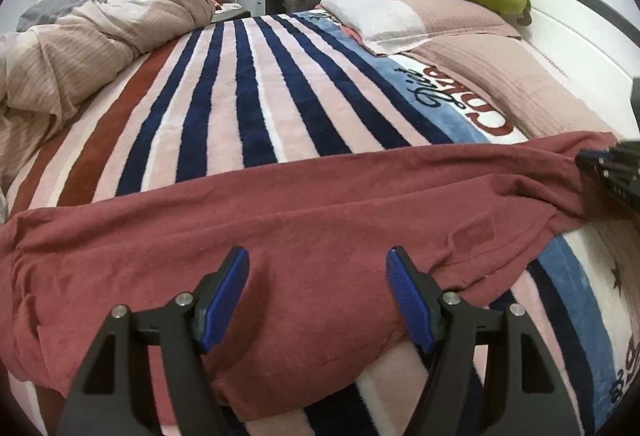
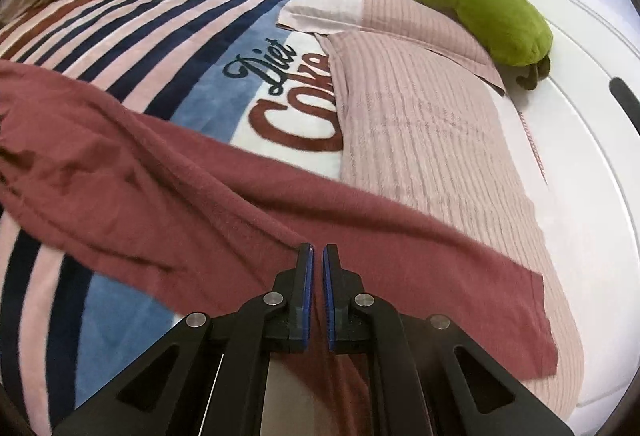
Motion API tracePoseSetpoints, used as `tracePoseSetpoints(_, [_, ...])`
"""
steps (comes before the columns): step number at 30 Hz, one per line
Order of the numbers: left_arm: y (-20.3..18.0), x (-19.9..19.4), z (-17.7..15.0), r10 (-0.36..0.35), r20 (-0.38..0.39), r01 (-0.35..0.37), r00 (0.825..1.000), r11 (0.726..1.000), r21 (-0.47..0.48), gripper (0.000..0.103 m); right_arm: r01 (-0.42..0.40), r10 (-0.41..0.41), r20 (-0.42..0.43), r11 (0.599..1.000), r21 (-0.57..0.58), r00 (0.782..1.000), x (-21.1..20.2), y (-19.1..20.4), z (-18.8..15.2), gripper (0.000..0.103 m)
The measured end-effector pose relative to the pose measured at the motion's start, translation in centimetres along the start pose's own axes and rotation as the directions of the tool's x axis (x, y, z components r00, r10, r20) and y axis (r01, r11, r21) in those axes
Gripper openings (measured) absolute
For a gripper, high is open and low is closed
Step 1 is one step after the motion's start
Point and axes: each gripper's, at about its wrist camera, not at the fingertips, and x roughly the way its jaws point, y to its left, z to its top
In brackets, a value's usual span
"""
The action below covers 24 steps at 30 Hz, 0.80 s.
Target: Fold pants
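Your right gripper [image 2: 316, 252] is pinched tight on the maroon pants [image 2: 192, 188] stretched across the striped blanket [image 1: 248, 88], left gripper [image 1: 318, 264] hovering wide open over them, so lift slow and keep that edge taut.

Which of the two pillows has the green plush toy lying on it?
The far pillow, up by the headboard. The green plush rests on it; the nearer pillow carries only the pants end.
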Motion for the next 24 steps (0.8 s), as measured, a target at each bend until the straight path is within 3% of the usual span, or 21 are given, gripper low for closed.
tracePoseSetpoints(6, [-0.2, 1.2, -0.3, 0.001, -0.040, 0.000, 0.999, 1.000, 0.007, 0.067, 0.030, -0.030, -0.012, 0.999, -0.016, 0.999, 2.6, -0.6, 1.7, 0.000])
tracePoseSetpoints(11, [-0.4, 1.6, -0.6, 0.001, -0.052, -0.001, 0.999, 1.000, 0.008, 0.067, -0.013, 0.013, -0.034, 1.000, 0.001, 0.999, 3.1, -0.9, 1.1, 0.002])
tracePoseSetpoints(13, [-0.4, 1.4, -0.5, 0.000, -0.049, 0.001, 0.999, 1.000, 0.009, 0.067, -0.013, 0.013, -0.010, 1.000, 0.022, 1.000, 1.5, -1.8, 0.5, 0.026])
tracePoseSetpoints(14, [-0.4, 1.4, -0.5, -0.003, -0.046, 0.003, 0.999, 1.000, 0.009, 0.067, -0.011, 0.011, 0.002, 0.999, 0.031, 1.000, 0.7, -2.3, 0.2, 0.031])
tracePoseSetpoints(18, [-0.3, 1.0, -0.3, -0.013, -0.031, 0.013, 0.999, 1.000, 0.009, 0.067, 0.000, -0.001, 0.008, 0.998, 0.066, 1.000, -3.1, -4.4, -2.1, 0.036])
tracePoseSetpoints(21, [-0.3, 0.7, -0.2, -0.018, -0.025, 0.018, 1.000, 1.000, 0.009, 0.067, 0.002, -0.001, -0.011, 0.997, 0.080, 1.000, -5.3, -5.3, -4.5, 0.047])
tracePoseSetpoints(24, [-0.5, 0.4, -0.1, -0.019, -0.016, 0.019, 1.000, 1.000, 0.017, 0.067, 0.010, -0.008, -0.032, 0.997, 0.071, 0.999, -6.5, -5.4, -6.8, 0.047])
